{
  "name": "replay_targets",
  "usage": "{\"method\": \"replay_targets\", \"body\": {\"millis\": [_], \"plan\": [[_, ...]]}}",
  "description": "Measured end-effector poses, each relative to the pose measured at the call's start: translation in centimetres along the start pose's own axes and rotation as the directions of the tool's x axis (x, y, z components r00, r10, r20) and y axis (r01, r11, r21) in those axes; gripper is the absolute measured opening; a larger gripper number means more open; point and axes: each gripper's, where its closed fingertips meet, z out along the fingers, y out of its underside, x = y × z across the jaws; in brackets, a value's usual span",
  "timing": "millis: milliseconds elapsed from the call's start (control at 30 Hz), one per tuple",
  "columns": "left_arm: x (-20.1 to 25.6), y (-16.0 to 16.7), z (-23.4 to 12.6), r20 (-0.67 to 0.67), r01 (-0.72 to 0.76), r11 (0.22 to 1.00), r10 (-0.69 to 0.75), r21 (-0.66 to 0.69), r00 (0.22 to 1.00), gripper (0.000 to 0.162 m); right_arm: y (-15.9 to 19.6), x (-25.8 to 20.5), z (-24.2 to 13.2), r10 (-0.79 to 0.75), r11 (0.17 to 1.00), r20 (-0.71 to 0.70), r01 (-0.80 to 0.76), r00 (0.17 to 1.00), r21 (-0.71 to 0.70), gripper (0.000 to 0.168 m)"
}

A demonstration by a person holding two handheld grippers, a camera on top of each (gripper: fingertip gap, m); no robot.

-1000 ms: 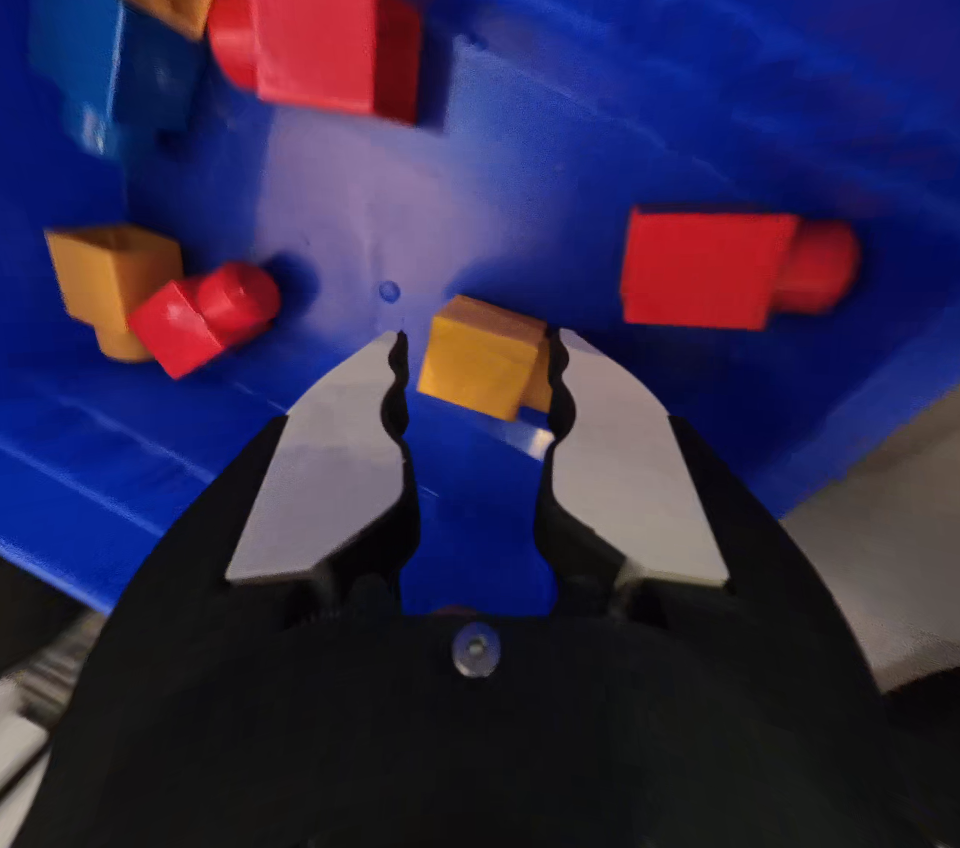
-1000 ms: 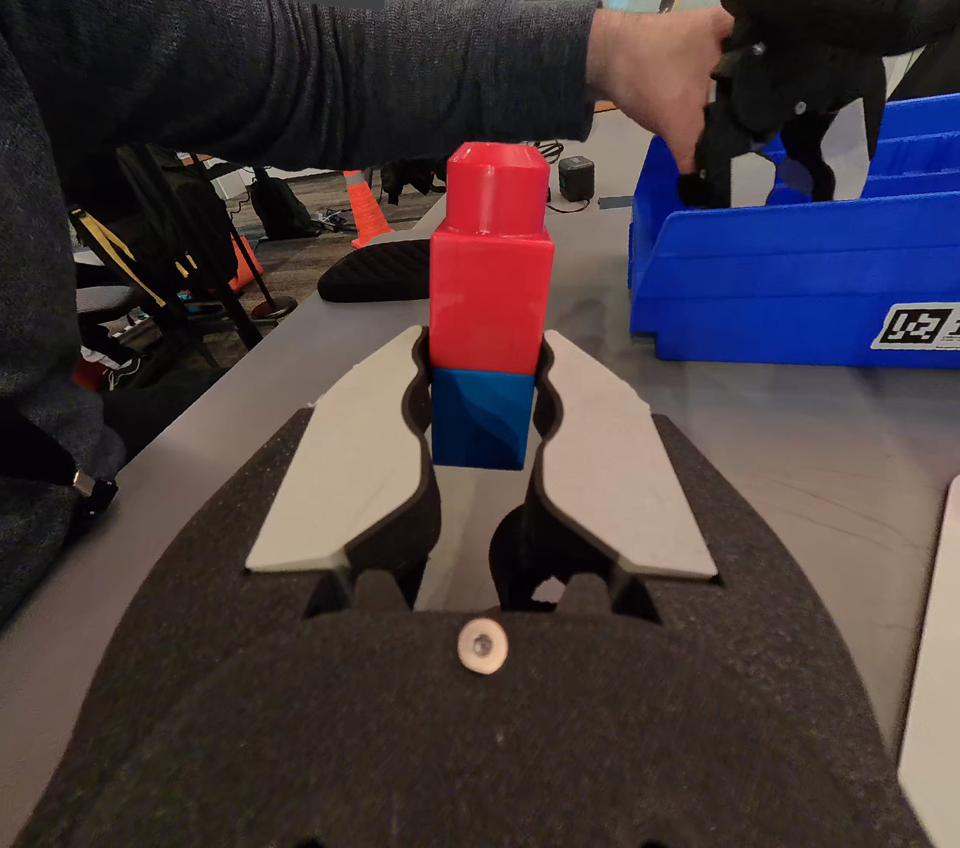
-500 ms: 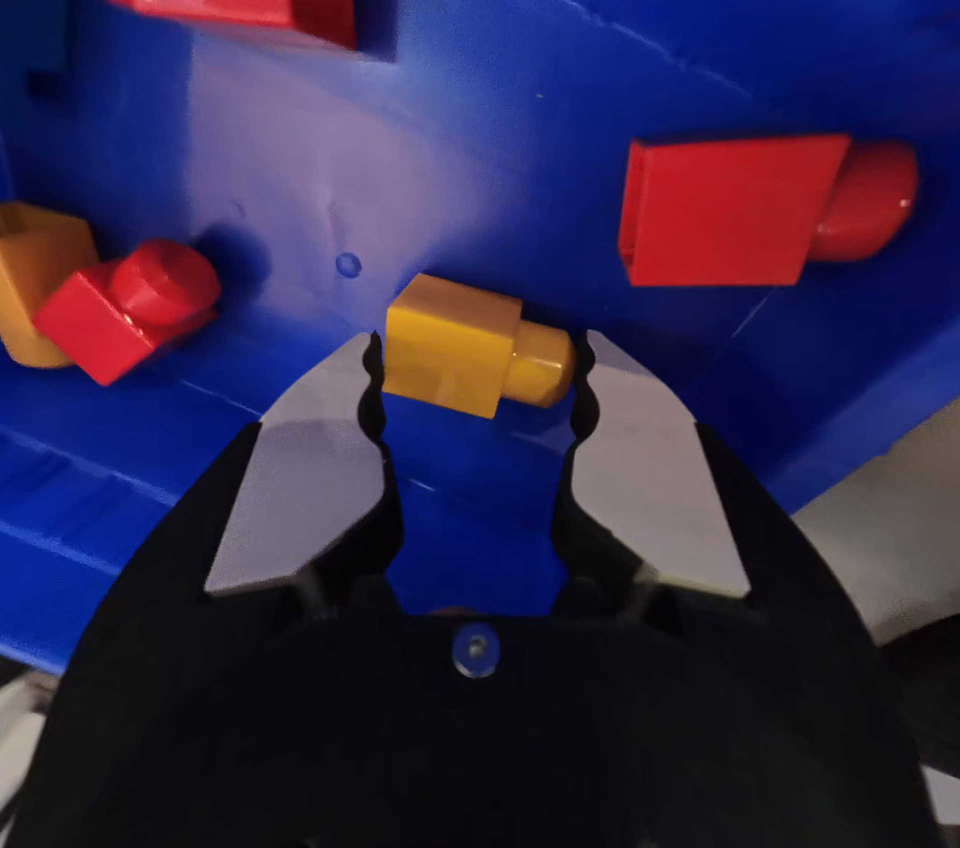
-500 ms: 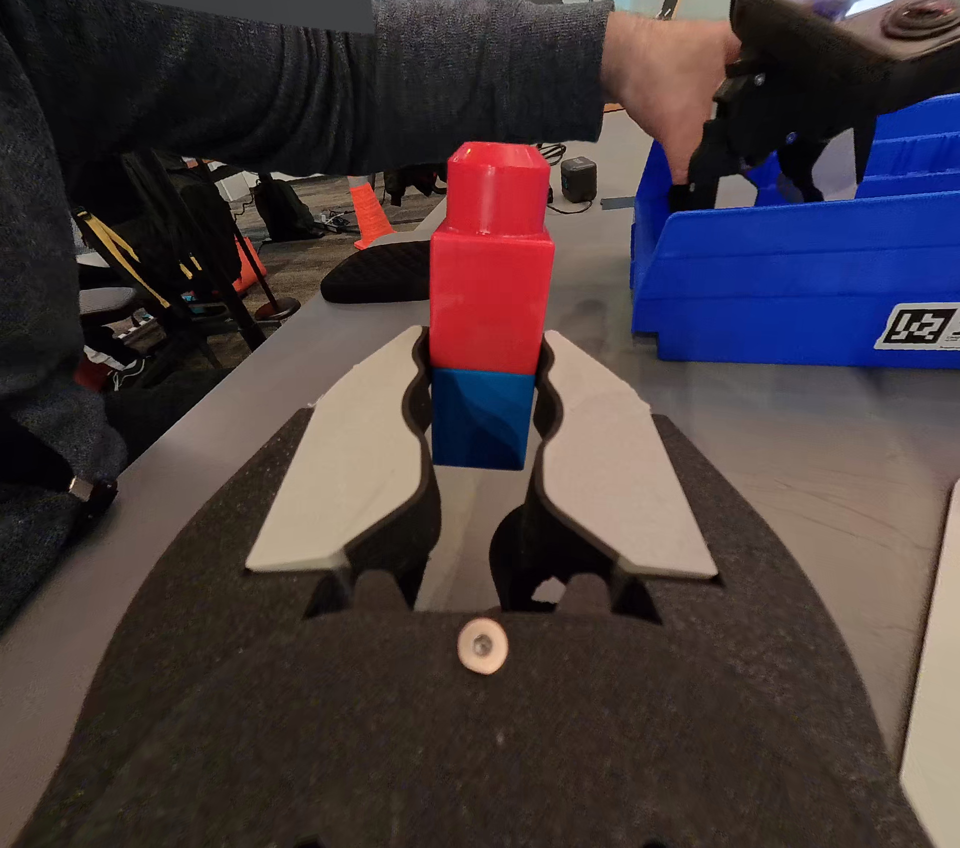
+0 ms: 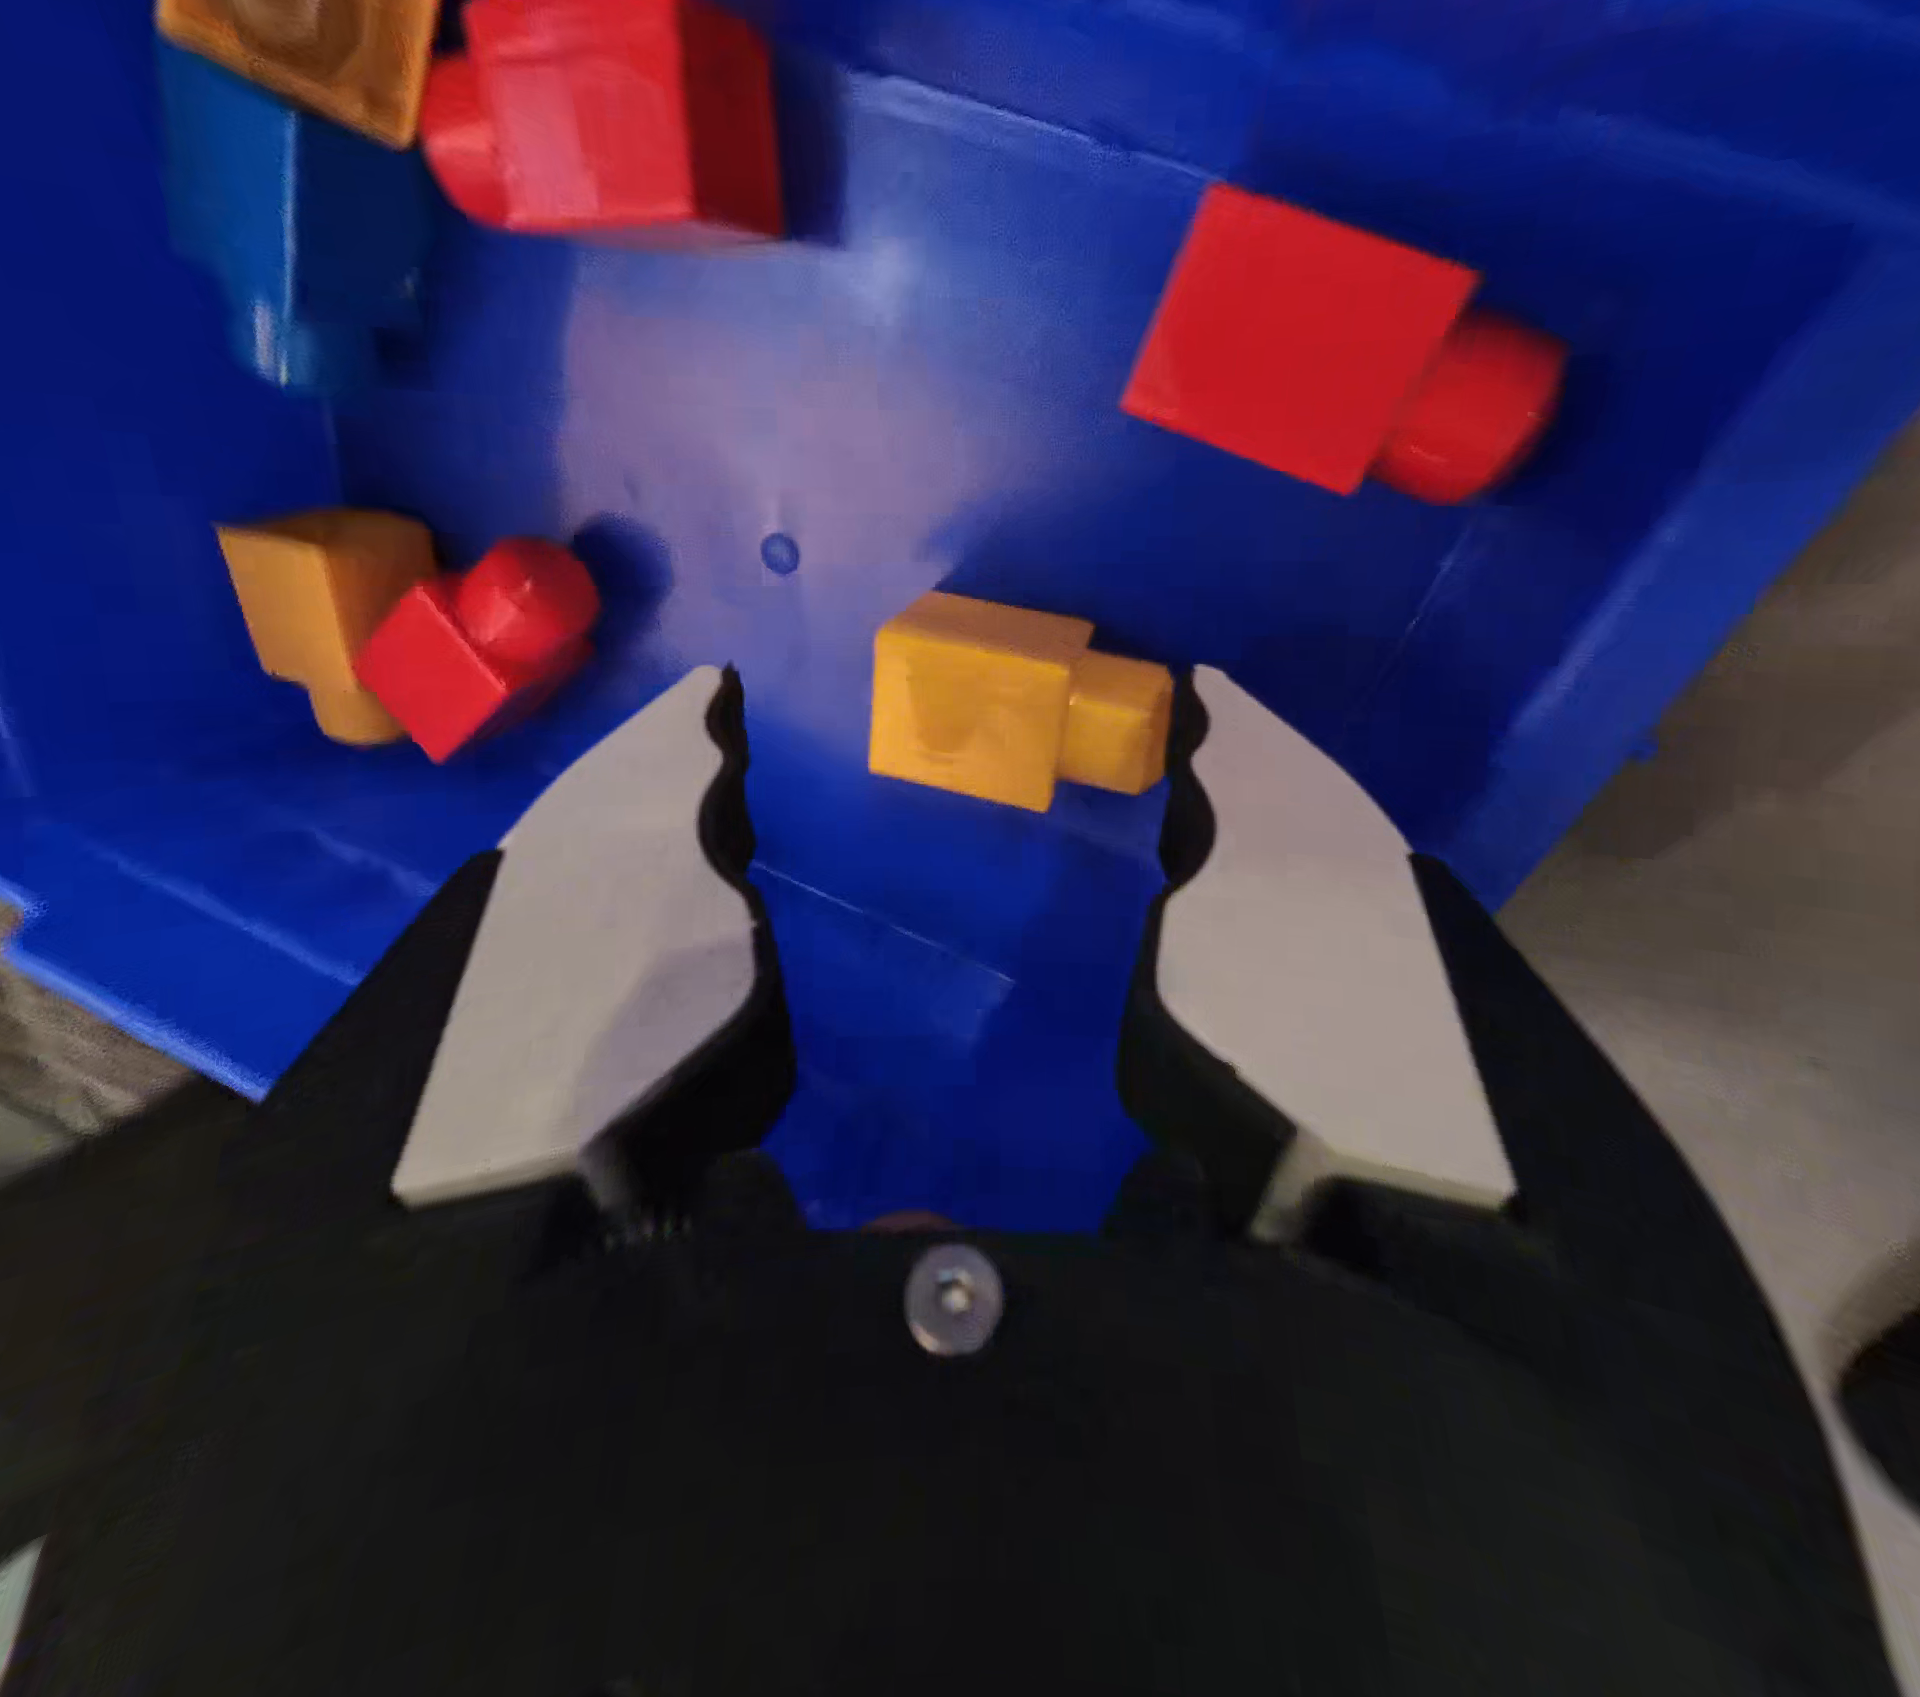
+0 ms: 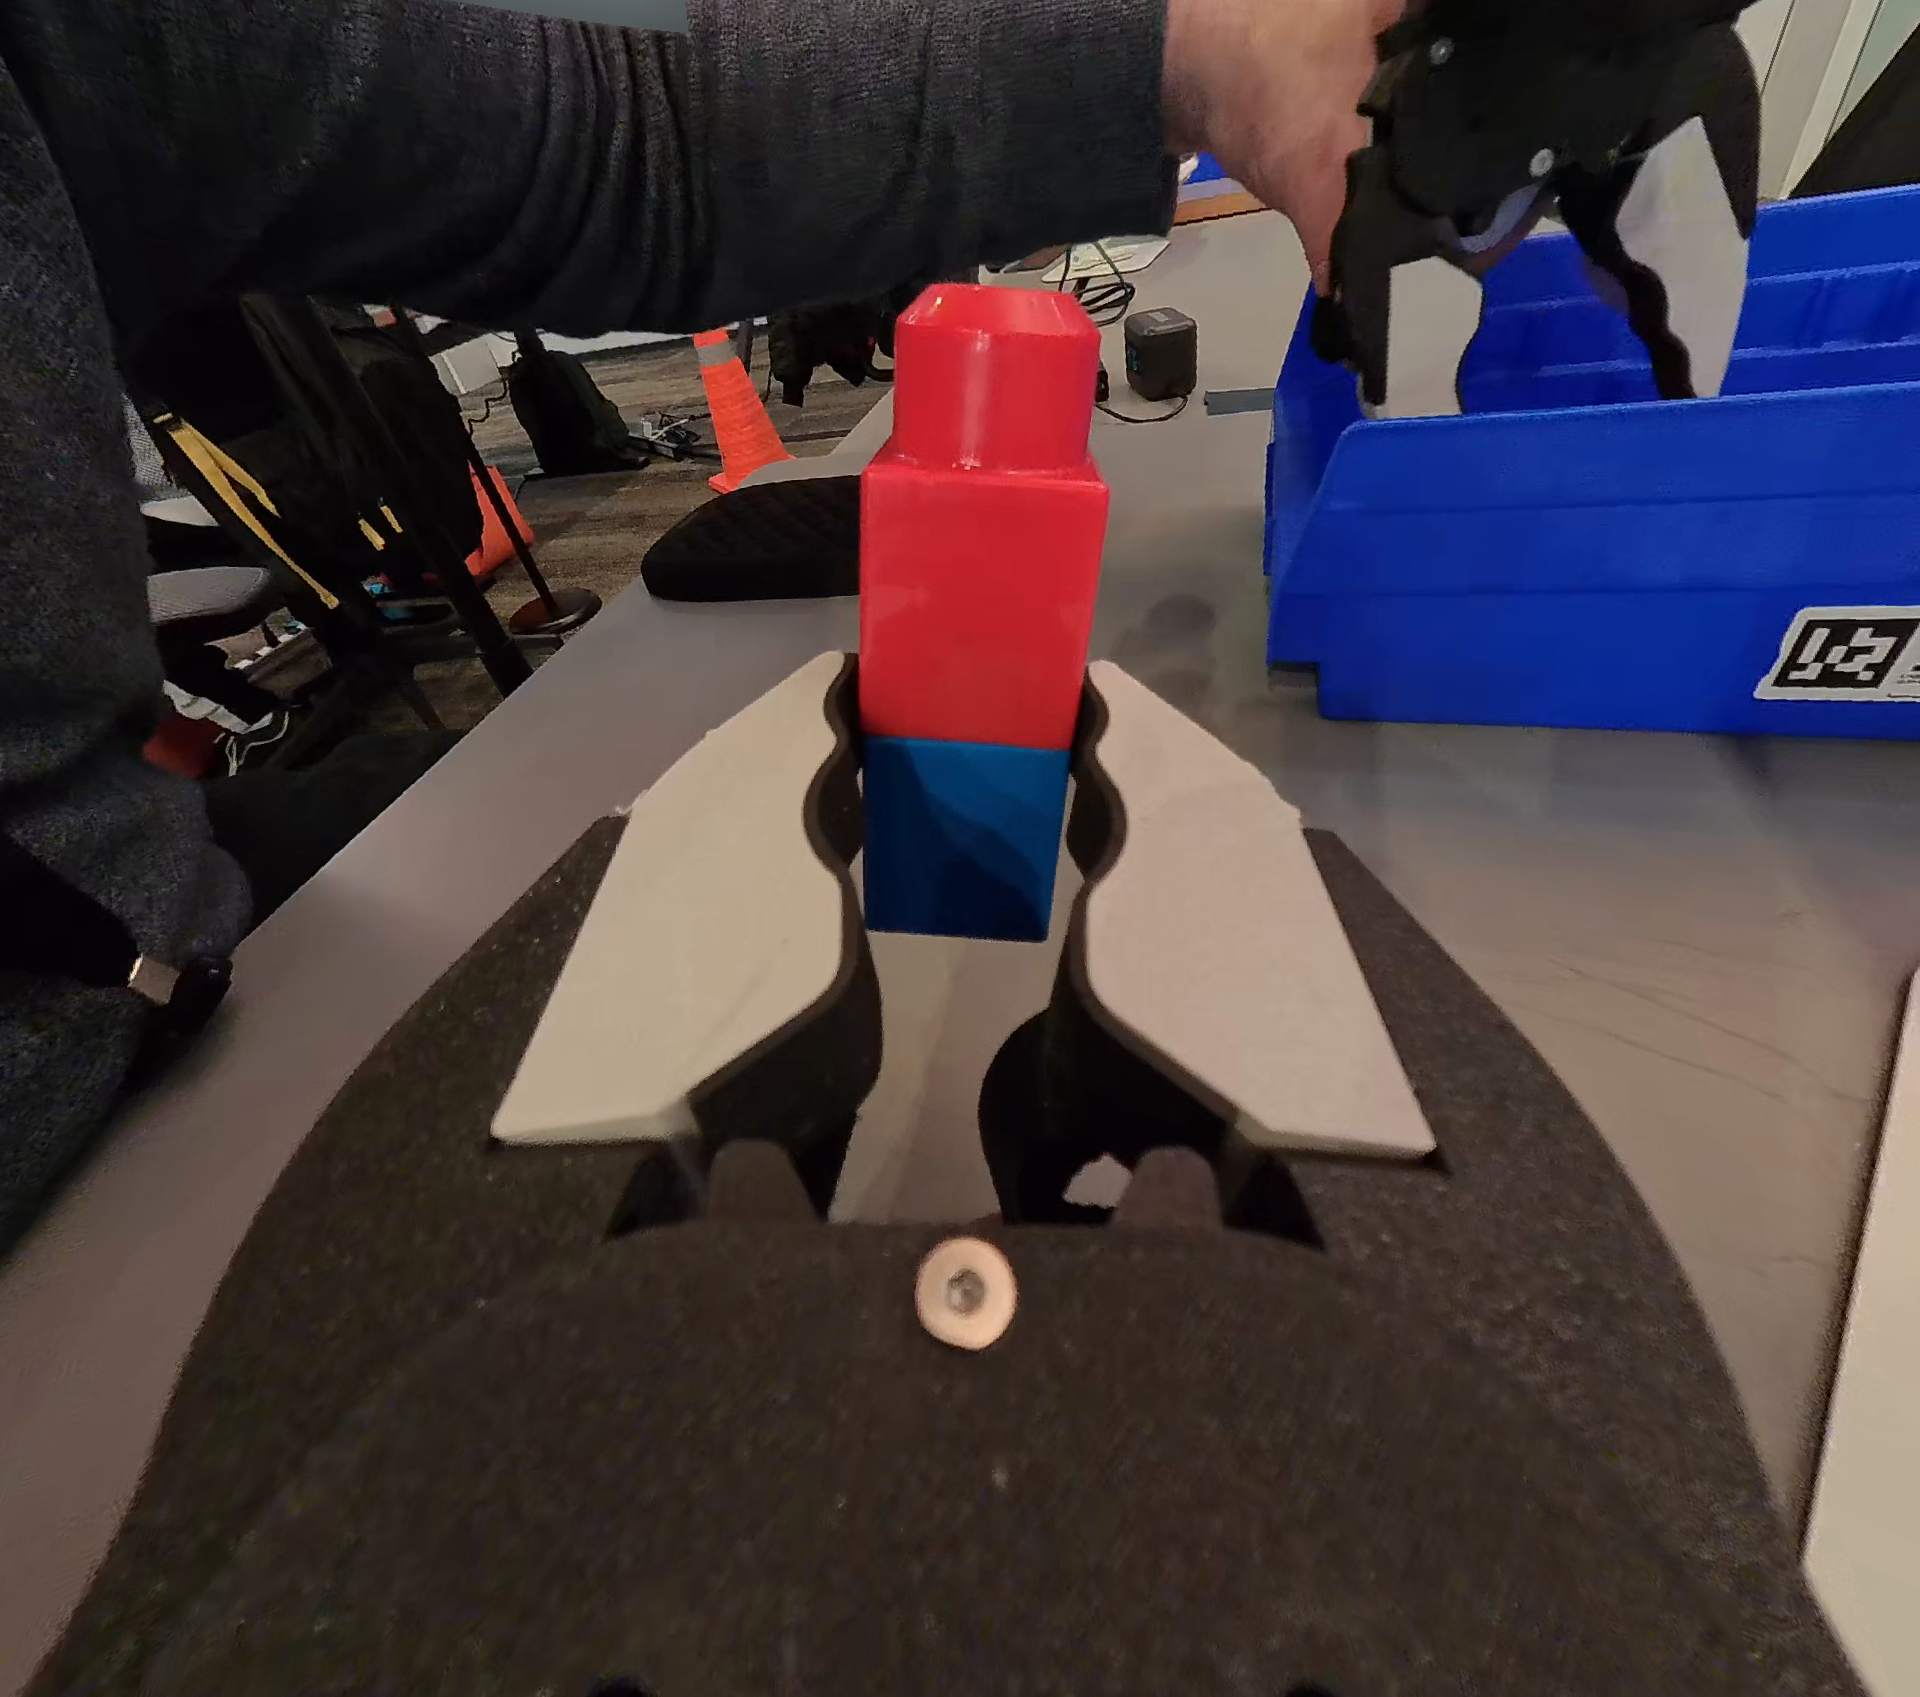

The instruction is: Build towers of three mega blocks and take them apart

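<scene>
Blocks stacked two high stand upright on the grey table (image 6: 1558, 972), long axis vertical: blue block (image 6: 961, 842) at the bottom, red block (image 6: 982, 598) on top with its stud pointing up. Right gripper (image 6: 971, 790) is clamped on the blue block, fingers pressing both its sides; the block's base is partly hidden. Farther off, the left gripper (image 5: 956, 733) hangs over the blue bin (image 5: 1351, 37), jaws spread wide and empty. Just past its tips a yellow block (image 5: 971, 702) lies on its side, stud pointing right, possibly touching the right fingertip. Beyond lie more red, yellow and blue blocks, blurred.
</scene>
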Motion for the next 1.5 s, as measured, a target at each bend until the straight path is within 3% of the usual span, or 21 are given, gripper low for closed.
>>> {"method": "replay_targets", "body": {"millis": [100,233,400,500,567,767,867,967,1033,1167,1300,1500], "plan": [[0.3,1.1,0.8,-0.025,-0.111,0.985,0.108,-0.129,0.994,0.079,0.0,0.0,0.0,0.002,1.000,0.002,-0.002,1.000,0.004,0.036],[1.0,2.5,1.8,-0.100,-0.059,0.977,0.039,-0.205,0.994,0.065,-0.1,0.0,-0.1,0.003,1.000,0.003,-0.003,1.000,0.006,0.036],[0.8,2.9,1.9,-0.106,0.183,0.961,-0.208,-0.207,0.972,0.066,-0.1,0.0,-0.1,0.003,1.000,0.003,-0.003,1.000,0.005,0.036],[1.0,2.3,1.7,-0.140,0.494,0.846,-0.524,-0.200,0.840,0.065,0.0,0.0,0.0,0.001,1.000,0.003,-0.001,1.000,0.001,0.036],[1.5,1.0,1.2,-0.222,0.583,0.800,-0.600,-0.143,0.769,0.065,0.0,0.0,0.0,0.001,1.000,0.003,-0.001,1.000,0.003,0.036],[1.2,2.3,1.0,-0.111,0.424,0.889,-0.445,-0.172,0.889,0.087,0.0,-0.1,0.0,-0.001,1.000,0.004,0.001,1.000,0.000,0.036],[0.6,1.7,0.8,-0.019,0.110,0.985,-0.114,-0.129,0.993,0.083,0.0,-0.1,0.0,0.000,1.000,0.004,0.000,1.000,0.001,0.036],[0.5,0.3,0.6,0.037,-0.098,0.990,0.103,-0.102,0.994,0.083,0.0,-0.1,0.0,0.000,1.000,0.006,0.000,1.000,0.001,0.036],[0.3,-0.6,0.6,0.054,-0.157,0.985,0.161,-0.077,0.985,0.084,0.0,-0.1,0.0,0.001,1.000,0.006,-0.001,1.000,0.002,0.036],[0.7,-0.6,1.0,0.023,-0.208,0.973,0.211,-0.102,0.977,0.085,0.0,-0.1,0.0,0.002,1.000,0.006,-0.002,1.000,0.003,0.036],[0.3,-0.6,1.7,0.033,-0.165,0.982,0.168,-0.090,0.985,0.086,0.0,-0.1,0.0,0.000,1.000,0.006,0.000,1.000,0.002,0.036],[-3.6,-1.7,0.2,0.061,0.093,0.993,-0.098,0.074,0.993,0.081,0.0,0.0,0.0,0.009,1.000,0.004,-0.009,1.000,0.003,0.036]]}}
